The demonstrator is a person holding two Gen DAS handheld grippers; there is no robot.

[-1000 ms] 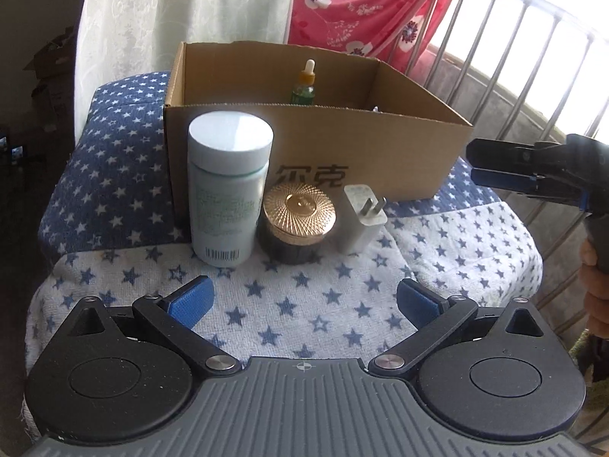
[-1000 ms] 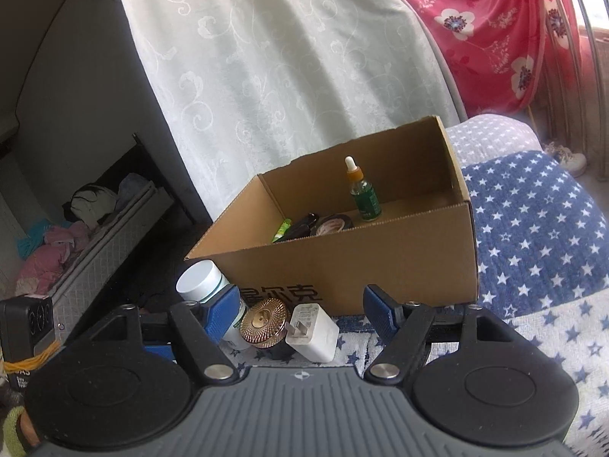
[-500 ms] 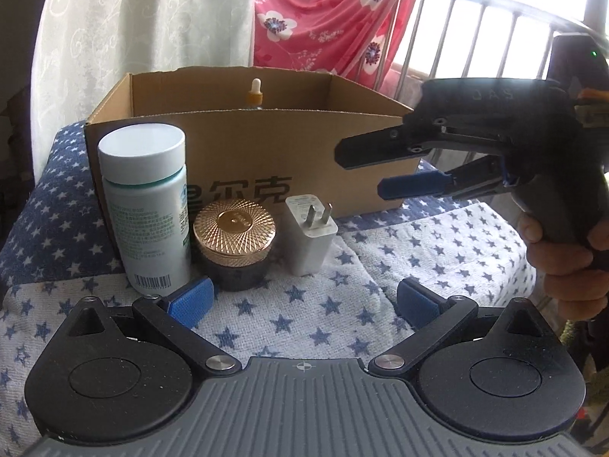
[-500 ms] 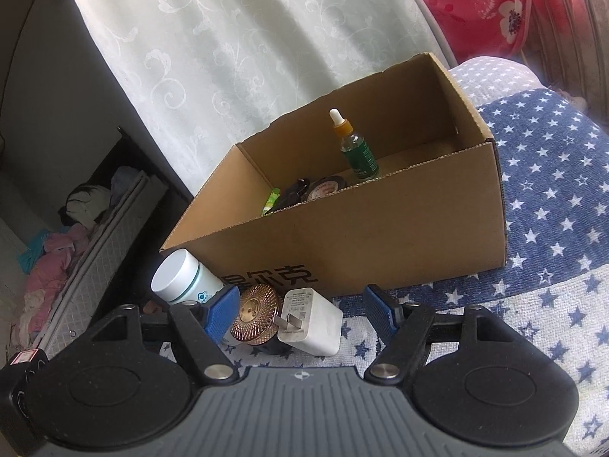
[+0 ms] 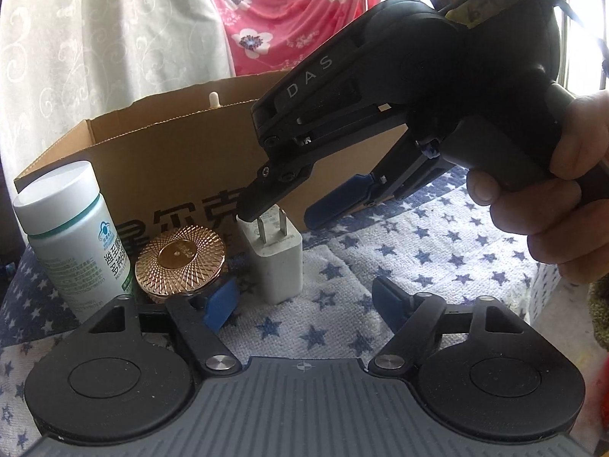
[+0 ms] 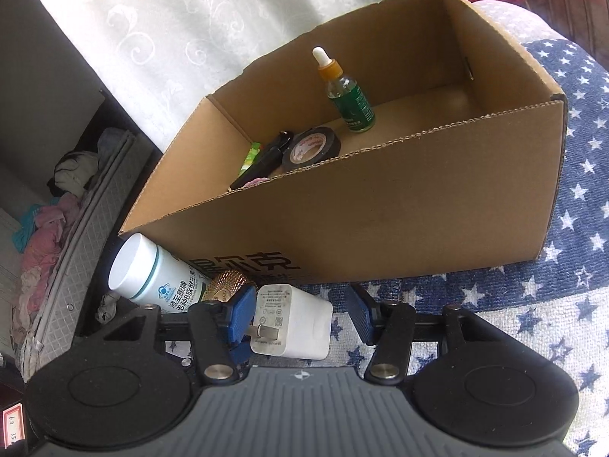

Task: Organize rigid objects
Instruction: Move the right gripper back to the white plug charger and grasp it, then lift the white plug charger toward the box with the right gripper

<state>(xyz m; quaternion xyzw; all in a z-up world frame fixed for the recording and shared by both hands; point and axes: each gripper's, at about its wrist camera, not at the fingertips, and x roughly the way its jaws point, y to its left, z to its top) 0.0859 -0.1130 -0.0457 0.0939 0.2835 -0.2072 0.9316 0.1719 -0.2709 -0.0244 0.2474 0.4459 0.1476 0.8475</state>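
Observation:
A white charger plug stands on the star cloth in front of a cardboard box, prongs up. My right gripper straddles it with its jaws closing. The left pad is at the prongs and the right pad is still a gap away. In the left wrist view the right gripper reaches in over the charger. My left gripper is low in front of the charger, jaws closing and touching nothing. A gold-lidded jar and a white bottle stand to the left.
Inside the box are a green dropper bottle, a black tape roll and a dark pen-like thing. A hand holds the right gripper. A white curtain and metal railing stand behind. Clutter lies past the cloth's left edge.
Both grippers have come down and closer to the row of objects. The right gripper swung in from the right over the charger. Both pairs of jaws have narrowed.

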